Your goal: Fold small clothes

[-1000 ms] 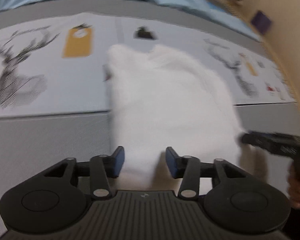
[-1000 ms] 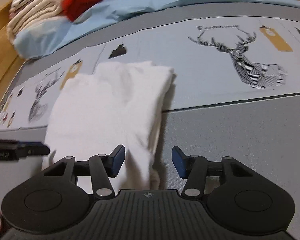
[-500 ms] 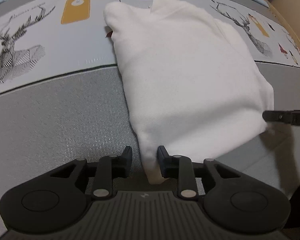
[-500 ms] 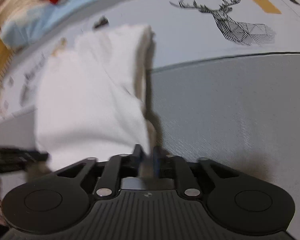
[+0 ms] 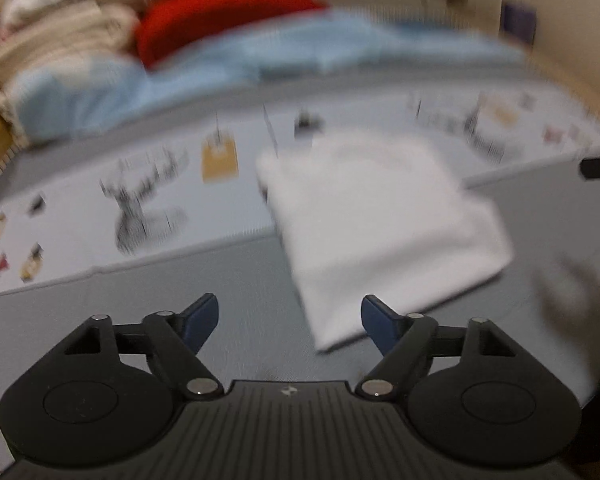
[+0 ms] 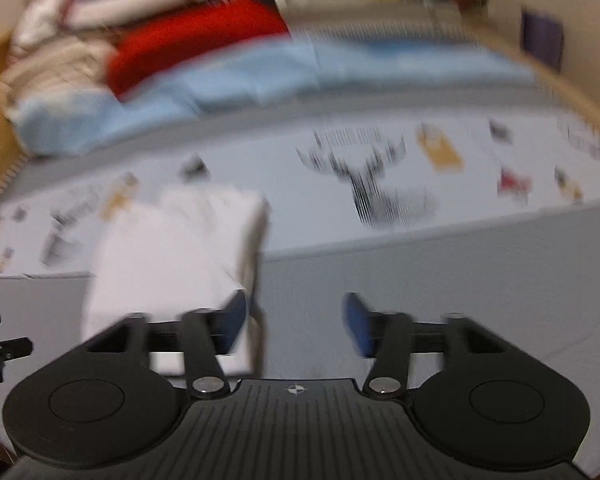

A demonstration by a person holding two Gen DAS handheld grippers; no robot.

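Soft, even indoor light is falling everywhere, no glare. Motion blur is smearing both views, streaking the deer prints (image 6: 376, 184) and the white garment (image 5: 380, 220). Fisheye curvature is bending the edges; corners are darkening.

We see grey bed cover (image 5: 148, 320) with deer-print band (image 6: 380, 184) | blue quilt (image 5: 300, 60), red cushion (image 6: 196, 48) behind | beige wall (image 6: 588, 32) | frames blurred

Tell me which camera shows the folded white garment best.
The left wrist view: the white garment lies nearly whole and unobstructed, though blurred. In the right wrist view, the garment is partly hidden behind the gripper's own finger.
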